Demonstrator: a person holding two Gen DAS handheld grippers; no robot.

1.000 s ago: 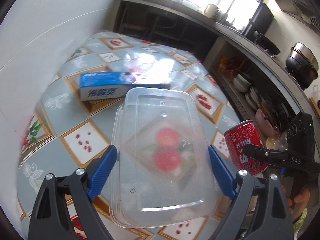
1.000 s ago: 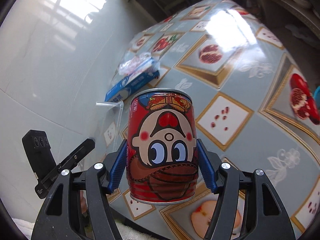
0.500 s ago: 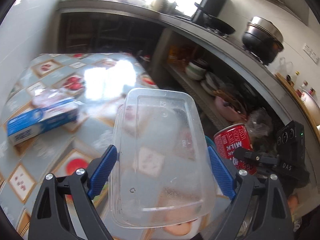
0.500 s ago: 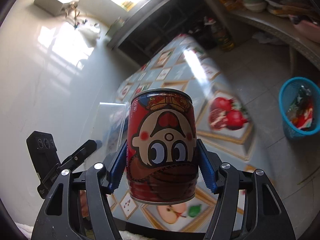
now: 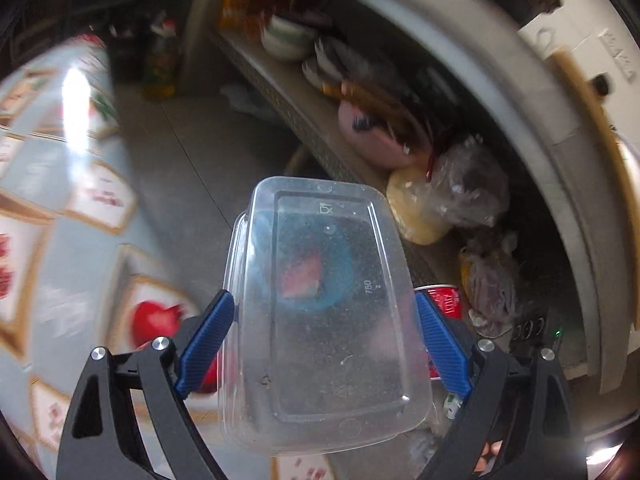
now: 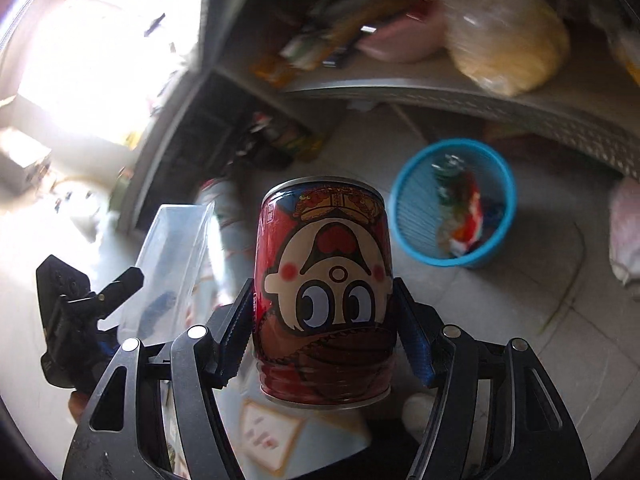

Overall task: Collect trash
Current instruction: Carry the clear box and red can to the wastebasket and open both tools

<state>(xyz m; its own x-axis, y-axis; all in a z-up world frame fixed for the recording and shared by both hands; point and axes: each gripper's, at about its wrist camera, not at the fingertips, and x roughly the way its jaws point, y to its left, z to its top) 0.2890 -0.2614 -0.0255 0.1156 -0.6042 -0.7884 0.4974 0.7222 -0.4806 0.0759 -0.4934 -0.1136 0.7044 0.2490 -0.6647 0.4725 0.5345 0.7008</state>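
Past the edge of the surface (image 5: pixel 72 216), I have swung both loads off it: my left gripper (image 5: pixel 324 344) clamps the clear tub (image 5: pixel 324 332), my right gripper (image 6: pixel 324 332) clamps the red can (image 6: pixel 324 292). Now the blue bin (image 6: pixel 416 216) on the floor shows ahead, so I judge the drop comes next.

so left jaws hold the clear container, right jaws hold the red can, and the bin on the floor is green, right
Not quite: the bin on the floor is blue, as the right wrist view shows. The clear container in the left jaws and the red can in the right jaws are correct.
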